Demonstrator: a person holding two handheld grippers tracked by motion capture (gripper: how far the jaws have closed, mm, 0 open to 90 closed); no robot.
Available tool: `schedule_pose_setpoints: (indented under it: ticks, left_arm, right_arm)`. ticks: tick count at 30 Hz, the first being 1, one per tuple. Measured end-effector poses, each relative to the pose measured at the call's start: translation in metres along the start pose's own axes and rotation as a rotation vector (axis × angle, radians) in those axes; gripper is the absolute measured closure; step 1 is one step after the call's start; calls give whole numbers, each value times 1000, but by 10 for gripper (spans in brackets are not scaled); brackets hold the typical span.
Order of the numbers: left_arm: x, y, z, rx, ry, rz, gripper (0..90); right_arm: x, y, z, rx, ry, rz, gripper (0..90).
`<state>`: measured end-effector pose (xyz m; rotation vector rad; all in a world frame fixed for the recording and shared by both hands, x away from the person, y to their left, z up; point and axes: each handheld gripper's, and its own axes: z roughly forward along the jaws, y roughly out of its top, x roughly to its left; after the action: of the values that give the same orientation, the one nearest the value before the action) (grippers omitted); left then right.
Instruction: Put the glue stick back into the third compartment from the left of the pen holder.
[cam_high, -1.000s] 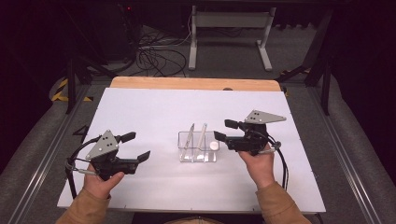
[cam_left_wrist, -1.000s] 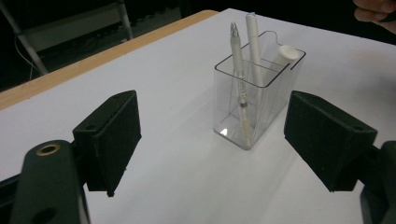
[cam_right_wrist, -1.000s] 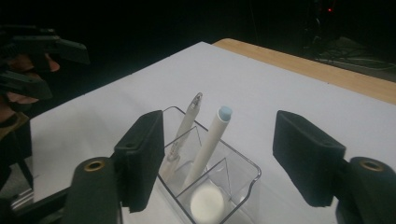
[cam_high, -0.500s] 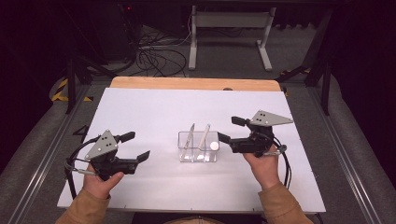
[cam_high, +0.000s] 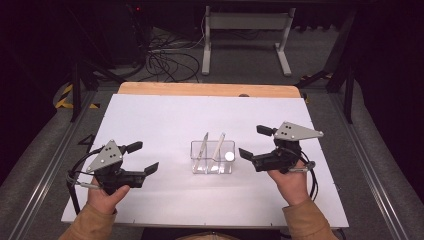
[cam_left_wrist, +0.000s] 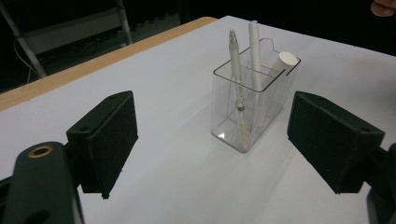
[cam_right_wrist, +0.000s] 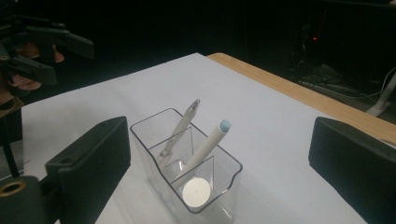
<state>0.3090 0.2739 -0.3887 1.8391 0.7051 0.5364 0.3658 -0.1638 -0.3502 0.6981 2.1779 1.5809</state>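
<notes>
Nearest to us in the high view, our two hands come in over the near edge of the white table top (cam_high: 165, 120). Our left gripper (cam_high: 146, 159) sits at the left of the sheet, its two black jaws spread wide with nothing between them, pointing towards the middle. In the left gripper view those jaws stand far apart at the bottom corners, and bare white surface lies between them.

Our right gripper (cam_high: 254, 144) is held at the right of the sheet, just beside the clear plastic holder (cam_high: 212, 161). Its jaws have just been opening and now stand wide; nothing is between the pads, and the nearer jaw tip hangs close to the holder's right end without touching it. In the right gripper view the holder (cam_right_wrist: 184, 163) sits between the two jaws but lower and a little ahead of them, clear of both.

The holder stands upright near the middle of the table, between the two grippers and closer to the right one. It is split into compartments. A slim clear pen (cam_left_wrist: 236, 79) leans in one, a white pen (cam_left_wrist: 254, 51) leans in the next, and a short white cylinder (cam_right_wrist: 196, 192) with a round flat top stands in the end compartment towards our right gripper.

Farther off, the light wooden strip (cam_high: 210, 89) runs along the far edge of the table, and beyond it lie dark floor, a tangle of cables (cam_high: 167, 62) and a grey metal stand (cam_high: 245, 30)
</notes>
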Motion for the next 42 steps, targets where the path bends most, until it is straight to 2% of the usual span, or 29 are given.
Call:
schedule_pose_setpoints:
  ticks: [3, 10, 17, 28, 42]
  left_arm:
    - [0, 0, -1, -1, -1, 0, 165]
    - [0, -2, -3, -7, -3, 4, 158]
    - [0, -4, -3, -5, -6, 8, 150]
    - [-2, -10, -3, -4, -20, 18, 122]
    - [-4, -20, -4, -18, -34, 19, 117]
  right_arm:
    - [-1, -3, -7, -12, -2, 3, 51]
    - [-3, -18, -18, 10, -22, -16, 24]
    - [-7, -35, -28, 34, -34, -4, 15]
    - [-12, -57, -34, 61, -43, 19, 15]
    - [-12, -82, -36, 86, -53, 15, 12]
